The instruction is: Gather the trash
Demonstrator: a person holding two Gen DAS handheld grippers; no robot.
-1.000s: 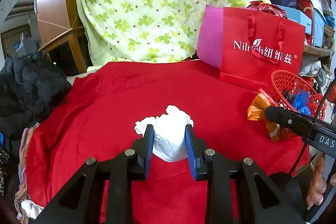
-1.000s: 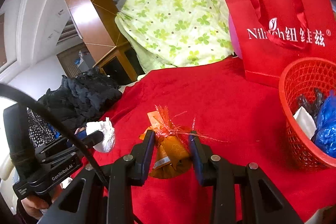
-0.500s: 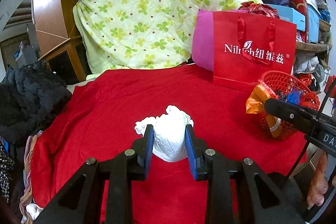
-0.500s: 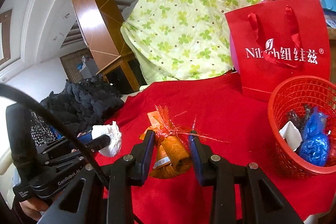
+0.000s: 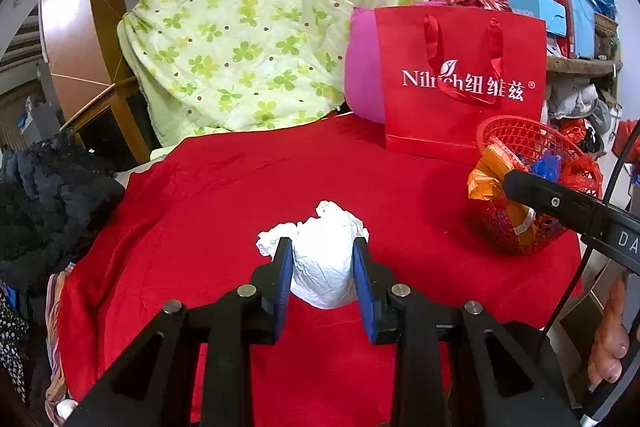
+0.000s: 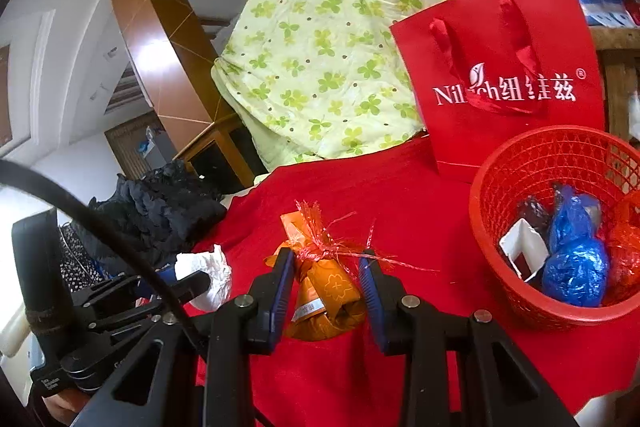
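The left gripper (image 5: 323,269) is closed on a crumpled white paper wad (image 5: 322,259); its two blue pads press on both sides of the wad, and the wad is held above the near part of the red cloth (image 5: 240,195). The right gripper (image 6: 326,291) is closed on an orange wrapper bundle (image 6: 328,287), which is tied at the top with a frayed red ribbon (image 6: 320,239). In the right wrist view this bundle is near the centre, above the cloth, and the red mesh basket (image 6: 520,163) stands to the right of it, not touching. In the left wrist view the same bundle appears in front of the left rim of the basket, but I cannot tell if it is over the basket or just before it. Inside the basket there are a blue crumpled plastic bag (image 6: 576,263), a small white and dark carton (image 6: 524,247), a dark wrapper (image 6: 532,213) and some red plastic (image 6: 624,255) at the right side. Just behind the basket a red paper gift bag (image 6: 512,75) with white letters stands upright, and a pink cushion (image 5: 364,71) is beside it on the left. Farther back a light green clover quilt (image 5: 248,27) lies in a heap. A pile of black clothes (image 5: 52,195) is at the left edge of the cloth, and a brown wooden cabinet (image 6: 160,47) stands far at the left.
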